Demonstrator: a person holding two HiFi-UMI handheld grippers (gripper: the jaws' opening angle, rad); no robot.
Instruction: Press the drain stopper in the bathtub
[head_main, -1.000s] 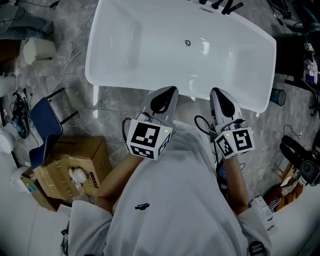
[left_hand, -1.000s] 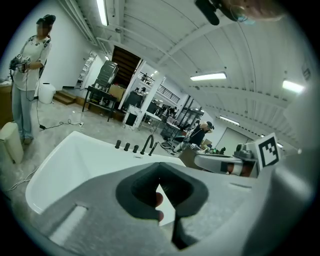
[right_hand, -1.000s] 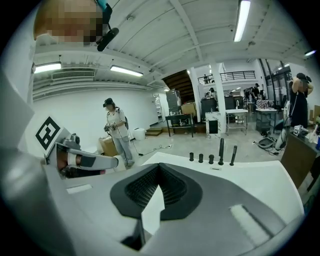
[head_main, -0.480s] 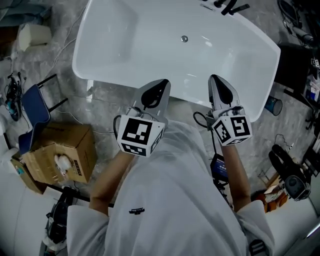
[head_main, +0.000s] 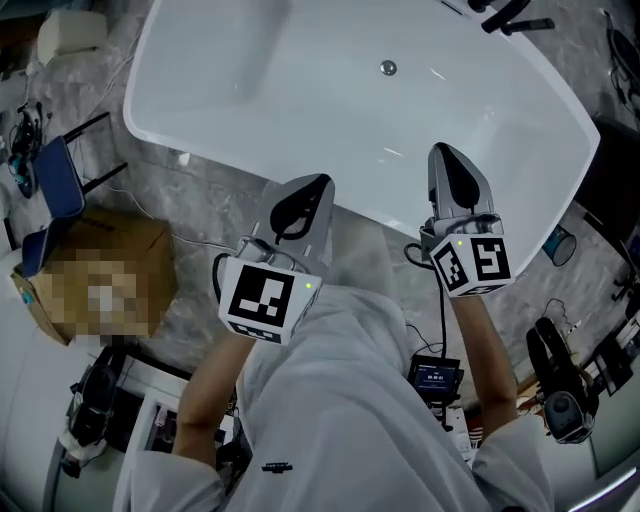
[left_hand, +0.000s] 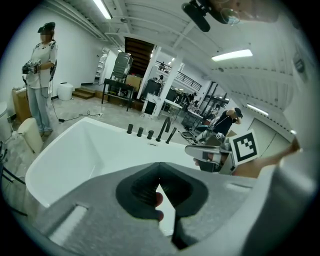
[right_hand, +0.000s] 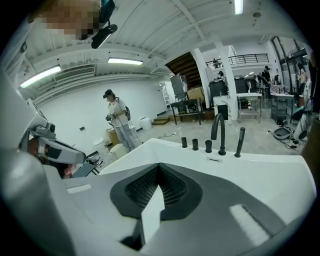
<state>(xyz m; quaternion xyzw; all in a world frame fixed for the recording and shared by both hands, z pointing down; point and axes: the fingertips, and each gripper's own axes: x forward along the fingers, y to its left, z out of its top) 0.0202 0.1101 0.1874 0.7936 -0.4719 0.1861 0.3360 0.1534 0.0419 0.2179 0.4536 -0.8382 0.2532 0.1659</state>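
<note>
on the floor of the glossy white oval bathtub (head_main: 220, 150), towards its far side, sits the small round metal drain stopper (head_main: 388, 68), just short of the black tap fittings (head_main: 500, 15) on the far rim. it lies ahead of both claws, across the near rim and down in the basin. the right gripper (head_main: 447, 158) is the nearer one, with the stopper ahead and a little to its left; the left gripper (head_main: 312, 190) hangs outside the near rim, well apart from it. the tub's long axis runs across the view. both claws are clenched tip to tip, grasping nothing and touching nothing.
</note>
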